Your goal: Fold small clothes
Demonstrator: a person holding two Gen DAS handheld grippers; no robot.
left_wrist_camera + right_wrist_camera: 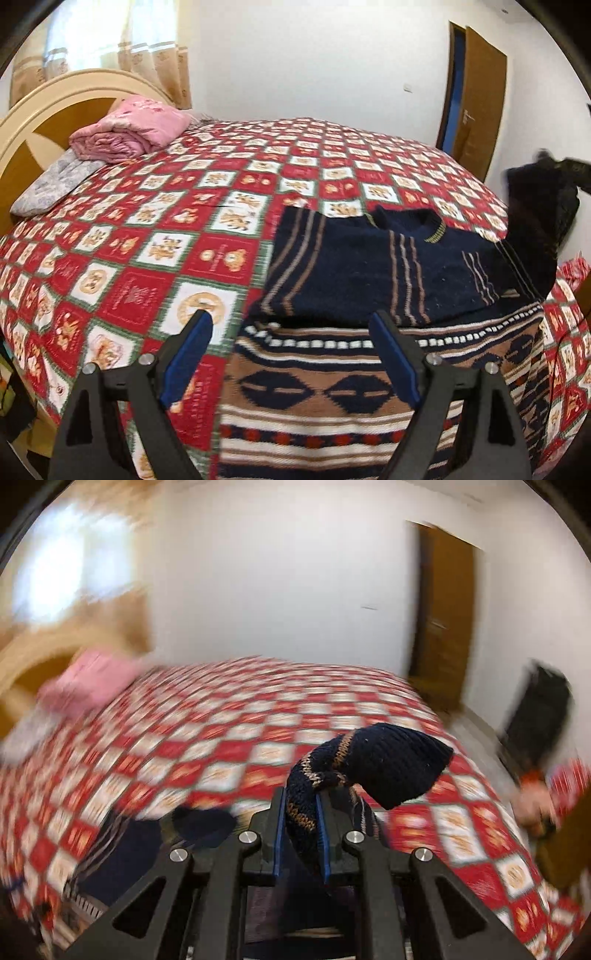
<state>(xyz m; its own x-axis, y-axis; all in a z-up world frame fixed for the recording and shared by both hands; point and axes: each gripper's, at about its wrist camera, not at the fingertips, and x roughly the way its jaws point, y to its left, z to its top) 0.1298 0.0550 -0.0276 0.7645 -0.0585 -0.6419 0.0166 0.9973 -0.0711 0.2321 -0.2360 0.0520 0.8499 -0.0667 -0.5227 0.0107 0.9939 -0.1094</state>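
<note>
My left camera sits low over the near edge of the bed (229,177), close to the sweater (369,266), facing the far wall. My right camera faces the same way, blurry. Both show the bed (258,716) and door (480,92).

A small knitted sweater (351,295) lies on the bed (166,229), navy with thin tan stripes across its upper body and collar, and a patterned hem of brown, white and red bands with dark diamond shapes. Its left sleeve is folded across the chest. The right sleeve (373,764) is lifted off the bed, cuff drooping.
</note>
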